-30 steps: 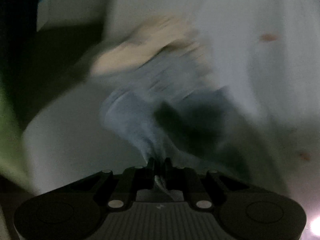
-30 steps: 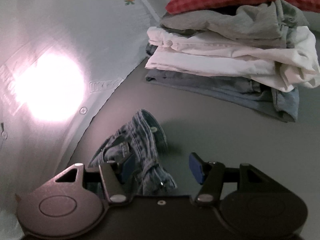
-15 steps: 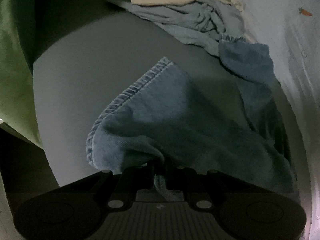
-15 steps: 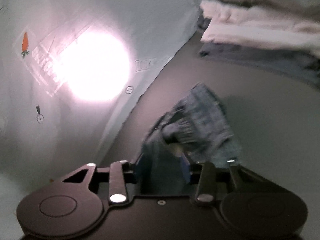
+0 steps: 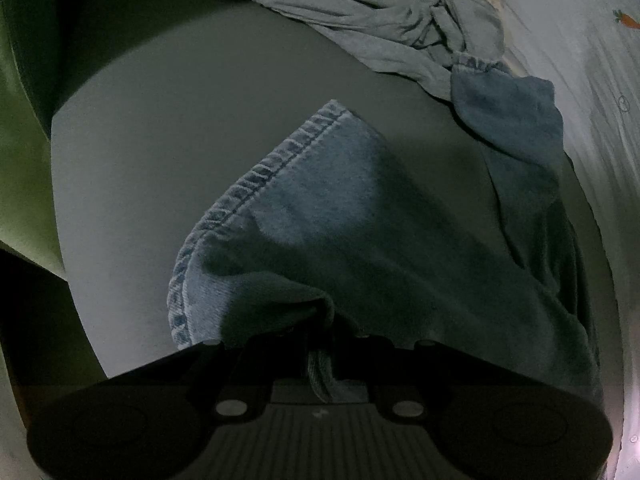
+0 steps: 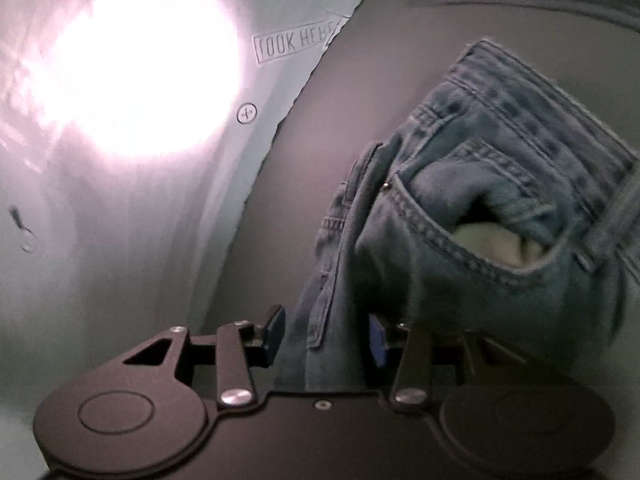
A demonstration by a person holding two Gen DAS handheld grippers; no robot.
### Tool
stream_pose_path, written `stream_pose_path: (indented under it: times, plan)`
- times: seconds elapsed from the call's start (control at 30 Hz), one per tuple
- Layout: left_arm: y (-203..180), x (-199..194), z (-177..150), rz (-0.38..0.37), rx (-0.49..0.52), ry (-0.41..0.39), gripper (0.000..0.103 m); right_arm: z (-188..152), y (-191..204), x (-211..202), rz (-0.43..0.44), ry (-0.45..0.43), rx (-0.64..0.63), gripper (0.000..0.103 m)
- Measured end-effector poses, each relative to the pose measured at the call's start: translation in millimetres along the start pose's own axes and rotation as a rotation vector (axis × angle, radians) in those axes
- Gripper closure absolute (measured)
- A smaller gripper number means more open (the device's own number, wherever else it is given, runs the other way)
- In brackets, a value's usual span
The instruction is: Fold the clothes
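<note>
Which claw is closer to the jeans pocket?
Right. The right claw grips the jeans just below the pocket. The left claw pinches the leg near its hem; no pocket shows there.

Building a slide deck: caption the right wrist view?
Right gripper straddling the waistband of blue jeans on a grey table.

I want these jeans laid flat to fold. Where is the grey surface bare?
Bare: the grey surface left of the jeans' hem, up to the green edge. Crowded: the unfolded pile at the far edge, the patterned sheet to the right.
</note>
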State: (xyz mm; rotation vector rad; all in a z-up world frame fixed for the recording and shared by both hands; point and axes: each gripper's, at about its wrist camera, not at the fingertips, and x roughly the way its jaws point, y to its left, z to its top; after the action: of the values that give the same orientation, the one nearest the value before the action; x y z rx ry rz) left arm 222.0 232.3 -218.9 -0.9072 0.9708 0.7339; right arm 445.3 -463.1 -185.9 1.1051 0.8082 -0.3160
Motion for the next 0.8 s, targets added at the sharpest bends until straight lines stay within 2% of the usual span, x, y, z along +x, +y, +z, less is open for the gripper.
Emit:
stream_pose_path:
  times: [0.03,0.07,0.13,0.27,0.37,0.43,0.5,0.6,0.7,0.8]
  plan:
    - [1,1,0,0.0,-0.01,-0.001,0.091,-1,2,5,-0.025,-0.004,-0.022,0.069]
    - [1,1,0,-0.002,-0.02,-0.006,0.091,-2,1,6,-0.035,-0.011,-0.03,0.083]
    - [3,0,0,-0.01,-0.04,-0.016,0.091,-5,-7,-6,0.006,-0.039,-0.028,0.092]
    - [6,-5,-2,-0.036,-0.052,-0.036,0.092,-12,-26,-59,0.117,-0.111,-0.046,0.096]
    - [6,-15,-1,-0.064,-0.045,-0.06,0.092,-24,-42,-134,0.166,-0.185,-0.087,0.097]
    - [9,-26,1,-0.08,-0.036,-0.077,0.092,-36,-57,-183,0.164,-0.237,-0.12,0.097]
    - [11,-35,2,-0.076,-0.009,-0.107,0.092,-52,-81,-220,0.12,-0.26,-0.146,0.097]
    - [21,-44,3,-0.043,0.044,-0.14,0.092,-75,-131,-235,-0.006,-0.201,-0.156,0.097]
    - [38,-38,0,-0.022,0.029,-0.113,0.092,-100,-180,-227,-0.135,-0.095,-0.143,0.096]
    - [49,-32,-2,-0.019,0.014,-0.085,0.092,-110,-198,-220,-0.21,-0.045,-0.115,0.094]
